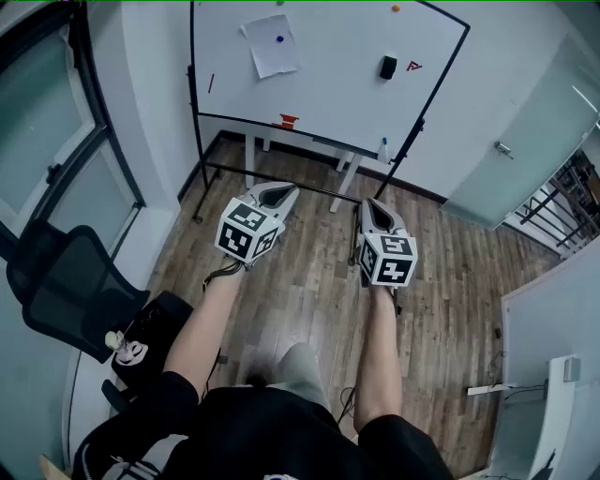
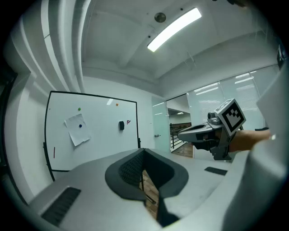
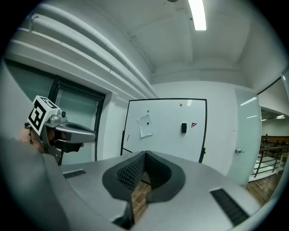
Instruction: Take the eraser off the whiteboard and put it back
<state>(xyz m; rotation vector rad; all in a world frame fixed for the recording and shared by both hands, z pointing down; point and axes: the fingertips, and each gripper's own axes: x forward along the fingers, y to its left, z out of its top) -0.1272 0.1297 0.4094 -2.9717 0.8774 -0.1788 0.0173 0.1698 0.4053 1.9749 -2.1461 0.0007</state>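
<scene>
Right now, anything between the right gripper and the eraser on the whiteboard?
Nothing visible. The right gripper, shut and empty, is well short of the whiteboard; only wood floor lies between, and the eraser shows unblocked in the right gripper view.

Holds on the large white black-framed whiteboard (image 1: 328, 89) a small black rectangular eraser (image 1: 387, 67) toward the upper right, just beside a small red mark (image 1: 413, 66). Pins a white paper sheet (image 1: 272, 45) at upper left under a round blue magnet (image 1: 279, 39). Shows a round orange magnet (image 1: 396, 8) near the top edge. Bears on the brown wood-plank floor (image 1: 309, 300) the board's black stand (image 1: 199, 169) and, at left, a black mesh office chair (image 1: 66, 281).
</scene>
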